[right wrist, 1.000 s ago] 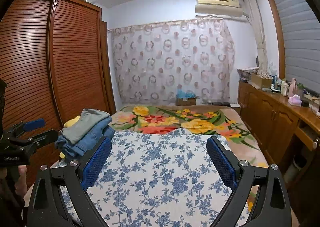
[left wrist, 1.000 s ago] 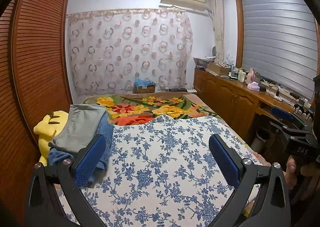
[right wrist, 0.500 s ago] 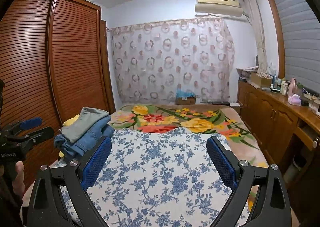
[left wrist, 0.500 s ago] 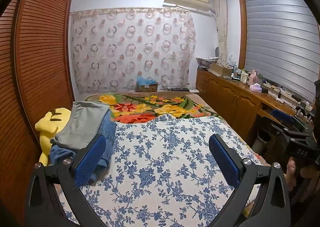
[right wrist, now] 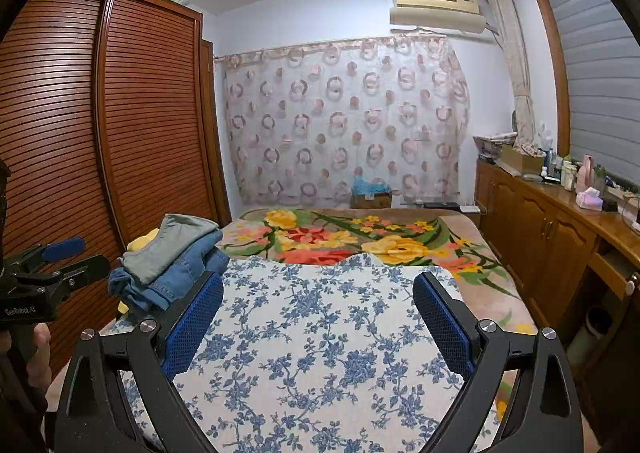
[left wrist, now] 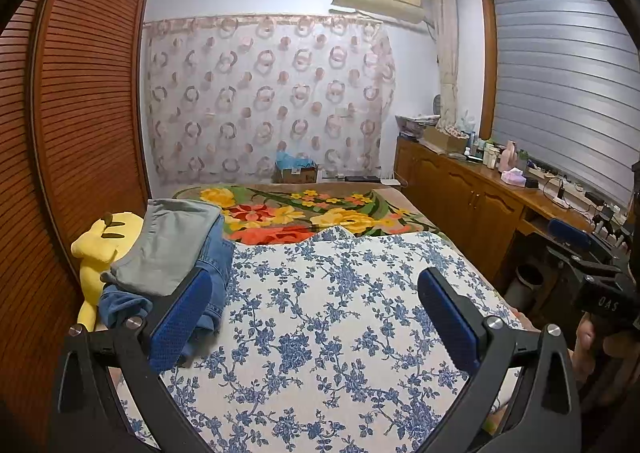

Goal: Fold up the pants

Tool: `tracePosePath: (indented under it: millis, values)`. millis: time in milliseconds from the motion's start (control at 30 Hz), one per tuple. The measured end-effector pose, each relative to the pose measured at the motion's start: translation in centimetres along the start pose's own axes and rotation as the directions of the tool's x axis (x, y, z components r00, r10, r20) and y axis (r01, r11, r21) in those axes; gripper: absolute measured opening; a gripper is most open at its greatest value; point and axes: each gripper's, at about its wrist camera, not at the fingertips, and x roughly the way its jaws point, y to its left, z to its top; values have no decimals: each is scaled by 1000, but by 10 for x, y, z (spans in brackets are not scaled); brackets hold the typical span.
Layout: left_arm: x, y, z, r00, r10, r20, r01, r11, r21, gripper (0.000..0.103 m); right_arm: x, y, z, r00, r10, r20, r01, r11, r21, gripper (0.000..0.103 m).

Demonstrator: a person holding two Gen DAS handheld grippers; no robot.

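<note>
We see a bedroom with pale walls, where a slatted brown wardrobe (right wrist: 100,141) fills the left side. A sheer curtain with a ring pattern (right wrist: 344,121) covers the far wall beneath an air conditioner (right wrist: 438,9). On the right, a grey roller blind (left wrist: 560,93) hangs over a long wooden cabinet (left wrist: 464,197) crowded with bottles and boxes. The bed (right wrist: 320,353) wears blue floral and bright flowered covers.

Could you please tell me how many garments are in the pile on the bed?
2 visible: grey pants on top, blue jeans underneath, at the bed's left edge. More may be hidden between them.
</note>
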Motion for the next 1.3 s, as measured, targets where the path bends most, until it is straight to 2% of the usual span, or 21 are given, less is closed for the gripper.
tracePosePath:
  millis: [1300]
  values:
    - [0,-2,-4,1000,6,-4,-6,1000,0,103,1,0,0,1000,0,1,0,1000,0,96]
